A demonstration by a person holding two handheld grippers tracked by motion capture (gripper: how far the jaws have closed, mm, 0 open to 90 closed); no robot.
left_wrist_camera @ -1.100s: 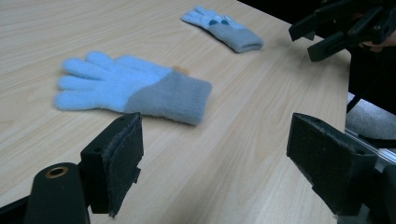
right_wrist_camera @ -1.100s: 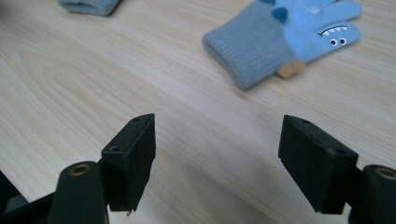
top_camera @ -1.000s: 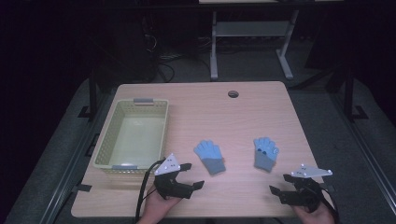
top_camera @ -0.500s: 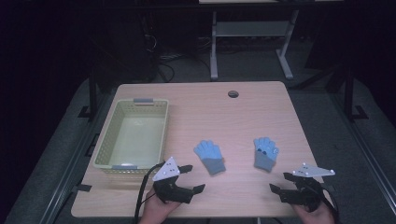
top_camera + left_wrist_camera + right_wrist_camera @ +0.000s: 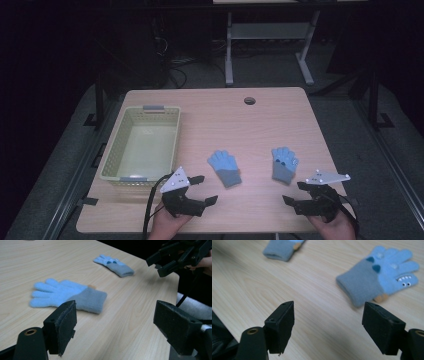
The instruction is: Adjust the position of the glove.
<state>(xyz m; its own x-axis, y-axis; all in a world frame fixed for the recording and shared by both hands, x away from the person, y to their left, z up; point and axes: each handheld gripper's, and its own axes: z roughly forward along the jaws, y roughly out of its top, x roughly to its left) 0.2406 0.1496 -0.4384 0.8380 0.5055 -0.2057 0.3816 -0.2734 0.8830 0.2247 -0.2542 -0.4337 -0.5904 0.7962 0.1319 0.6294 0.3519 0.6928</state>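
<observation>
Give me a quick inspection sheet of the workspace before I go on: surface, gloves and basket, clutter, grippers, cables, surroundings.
Surface: light wooden table with a round hole near the far edge.
Job's things: two light blue knitted gloves with grey-blue cuffs; left glove and right glove lie flat, apart, cuffs toward the person. Pale yellow plastic basket at the left holds nothing.
Clutter: nothing seen.
Grippers: left gripper and right gripper hover near the table's near edge, jaws open, holding nothing.
Cables: a black cable trails from the left gripper.
Surroundings: dark room, grey metal stand behind the table.
</observation>
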